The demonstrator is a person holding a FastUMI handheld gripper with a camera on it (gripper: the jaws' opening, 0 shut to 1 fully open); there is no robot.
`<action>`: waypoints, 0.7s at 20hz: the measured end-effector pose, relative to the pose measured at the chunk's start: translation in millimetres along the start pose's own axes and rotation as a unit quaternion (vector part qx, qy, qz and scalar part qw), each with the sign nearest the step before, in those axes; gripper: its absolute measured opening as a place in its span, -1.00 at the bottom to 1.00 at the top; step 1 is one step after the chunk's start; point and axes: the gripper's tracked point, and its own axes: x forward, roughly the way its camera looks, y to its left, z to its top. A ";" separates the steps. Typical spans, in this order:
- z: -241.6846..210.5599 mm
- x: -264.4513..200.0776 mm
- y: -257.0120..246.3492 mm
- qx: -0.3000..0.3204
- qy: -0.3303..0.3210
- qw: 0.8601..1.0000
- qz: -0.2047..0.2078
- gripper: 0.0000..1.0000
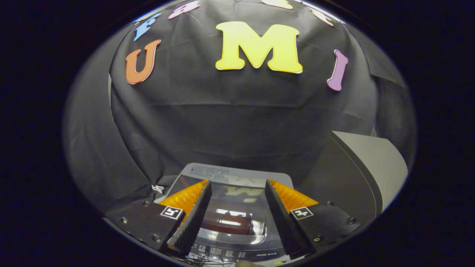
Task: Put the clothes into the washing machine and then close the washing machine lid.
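While the gripper (237,202) hangs over the washing machine (232,215), its two fingers stand well apart with nothing between them but the view of the machine below. Framed in that gap, at the lower middle of the frame, is the washing machine lid (232,193) — a glossy dark panel lying flat and closed, mirroring the booth above it. Nearer, at the very bottom of the frame between the finger bases, runs the control panel (230,254) with its small buttons. Through the lid's window something reddish (230,224) shows, perhaps clothing already in the drum, though glare makes that hard to confirm. To the lower right, beside the machine, stands a grey box-like unit (365,167); at the lower left a bit of white cord (157,188) lies against the black cloth wall (207,122).

Judging by the shut lid and the empty fingers, the task looks either complete or not begun — no loose garment lies on or beside the machine to settle it.
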 end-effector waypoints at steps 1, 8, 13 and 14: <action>-2.0 3.7 0.5 0.002 0.006 1.000 0.001 0.82; -13.4 5.1 -6.6 0.012 0.041 0.999 0.004 0.86; -9.8 -27.5 -17.2 0.016 0.026 1.000 0.004 0.86; -7.4 -36.6 -17.8 0.016 0.020 1.000 0.008 0.86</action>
